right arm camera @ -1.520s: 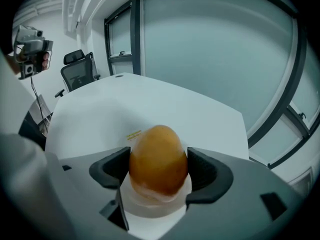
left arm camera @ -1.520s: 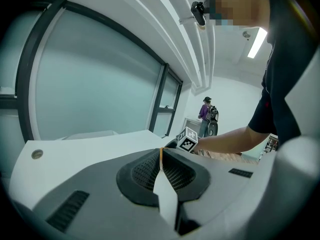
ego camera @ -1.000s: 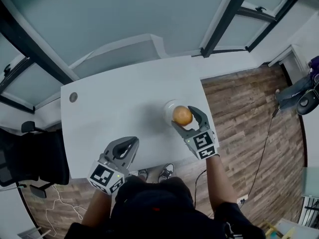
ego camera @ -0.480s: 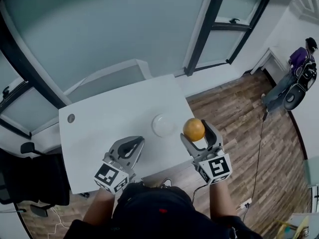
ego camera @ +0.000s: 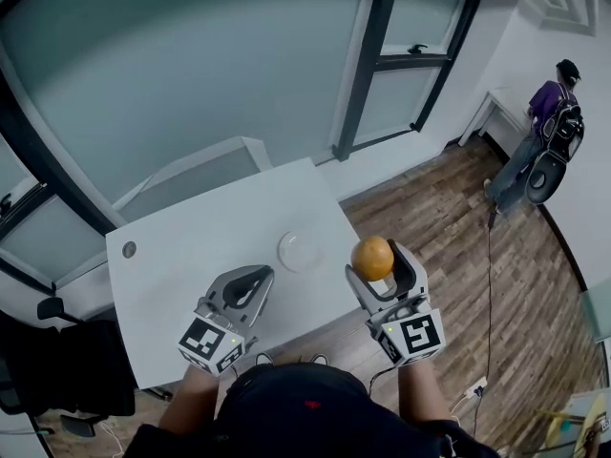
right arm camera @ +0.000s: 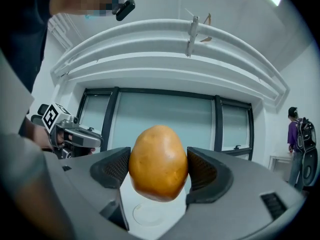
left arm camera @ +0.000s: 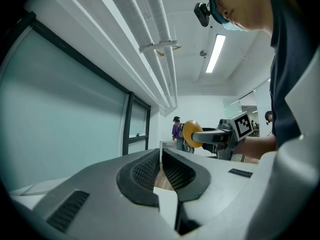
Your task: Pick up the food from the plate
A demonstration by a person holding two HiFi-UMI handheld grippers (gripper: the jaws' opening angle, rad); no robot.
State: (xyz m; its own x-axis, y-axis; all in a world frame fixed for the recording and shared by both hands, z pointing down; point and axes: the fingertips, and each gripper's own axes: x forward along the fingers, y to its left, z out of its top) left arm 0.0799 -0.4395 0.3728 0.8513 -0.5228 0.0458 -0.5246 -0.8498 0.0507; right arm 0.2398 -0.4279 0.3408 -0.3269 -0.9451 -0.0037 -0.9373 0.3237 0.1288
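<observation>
My right gripper (ego camera: pixel 379 261) pinches the potato (ego camera: pixel 372 257), long axis crosswise to the jaws, above the bare plate (ego camera: pixel 299 252) to its left; my left gripper (ego camera: pixel 243 284) is clenched, empty.

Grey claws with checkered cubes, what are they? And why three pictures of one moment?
There is no robot here. A person holds a hand-worked gripper in each hand, and the cubes are part of the grippers. One picture comes from a camera on the person's head, looking down at a white table. The other two come from cameras that ride on each gripper and look along its jaws. On the table lies an empty plate. The right gripper is shut on a potato, held in the air away from the plate. The left gripper is shut with nothing in it.
</observation>
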